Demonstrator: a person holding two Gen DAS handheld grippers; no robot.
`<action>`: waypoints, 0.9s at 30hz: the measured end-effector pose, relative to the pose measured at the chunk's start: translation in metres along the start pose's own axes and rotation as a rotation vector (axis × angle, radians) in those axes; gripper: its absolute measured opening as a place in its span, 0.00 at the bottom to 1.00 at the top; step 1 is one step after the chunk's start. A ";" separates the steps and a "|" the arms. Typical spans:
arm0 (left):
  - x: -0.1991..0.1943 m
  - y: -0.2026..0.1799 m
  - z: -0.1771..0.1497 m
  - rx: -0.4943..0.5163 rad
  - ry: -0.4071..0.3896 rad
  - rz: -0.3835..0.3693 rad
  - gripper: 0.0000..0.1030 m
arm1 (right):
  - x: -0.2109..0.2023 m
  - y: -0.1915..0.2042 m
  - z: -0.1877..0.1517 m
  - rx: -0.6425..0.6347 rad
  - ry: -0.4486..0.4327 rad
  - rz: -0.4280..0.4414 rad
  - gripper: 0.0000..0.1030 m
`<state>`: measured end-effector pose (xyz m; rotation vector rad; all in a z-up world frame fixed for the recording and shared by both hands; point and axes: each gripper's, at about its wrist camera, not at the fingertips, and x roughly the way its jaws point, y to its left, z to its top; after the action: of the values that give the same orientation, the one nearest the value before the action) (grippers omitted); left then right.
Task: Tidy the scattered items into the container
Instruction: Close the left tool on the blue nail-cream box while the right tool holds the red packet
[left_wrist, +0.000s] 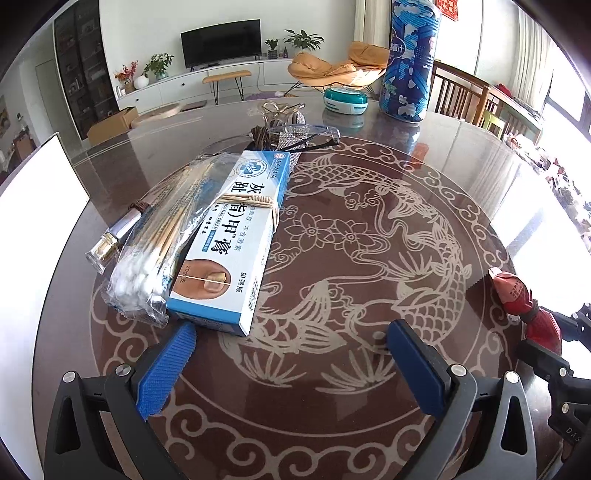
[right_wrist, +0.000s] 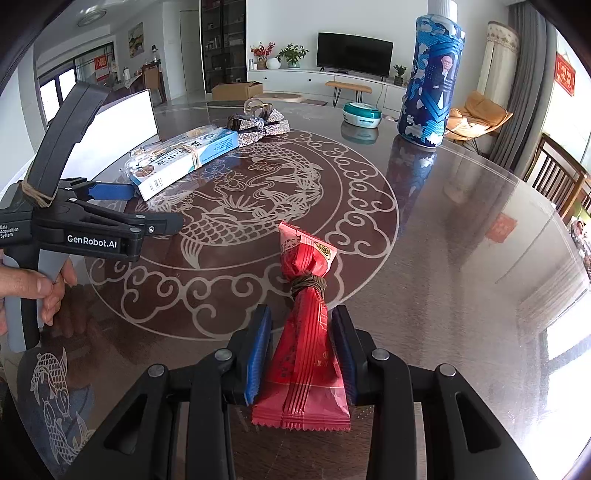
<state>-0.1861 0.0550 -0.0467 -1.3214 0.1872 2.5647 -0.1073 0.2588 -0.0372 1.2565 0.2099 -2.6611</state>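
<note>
Gripping stage: right gripper (right_wrist: 301, 354) jaws flank the red crinkled snack packet (right_wrist: 304, 354) lying lower centre on the dark glass-topped table (right_wrist: 461, 240); pad contact unclear. Left gripper (left_wrist: 291, 354) jaws apart, empty, beside the blue-white cardboard cream box (left_wrist: 229, 236). Next: clamp firmly, lift, carry toward the white container (right_wrist: 114, 129), upper left.

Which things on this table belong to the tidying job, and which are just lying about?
Job:
red snack packet
nail cream box
bag of cotton swabs
small glass bottle
glasses
sparkly bow
white box, probably the container

Lying about:
tall blue can
teal round tin
</note>
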 end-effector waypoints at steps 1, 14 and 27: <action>0.001 0.002 0.002 -0.003 0.003 0.002 1.00 | 0.000 0.000 0.000 -0.002 -0.001 -0.002 0.35; 0.021 0.031 0.029 0.036 0.018 -0.022 1.00 | -0.006 -0.003 -0.001 0.023 -0.020 0.005 0.35; 0.024 0.005 0.050 0.111 -0.020 -0.049 0.43 | -0.002 -0.023 -0.002 0.126 -0.008 0.042 0.35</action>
<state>-0.2396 0.0657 -0.0370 -1.2448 0.2858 2.4872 -0.1095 0.2823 -0.0357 1.2720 0.0142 -2.6799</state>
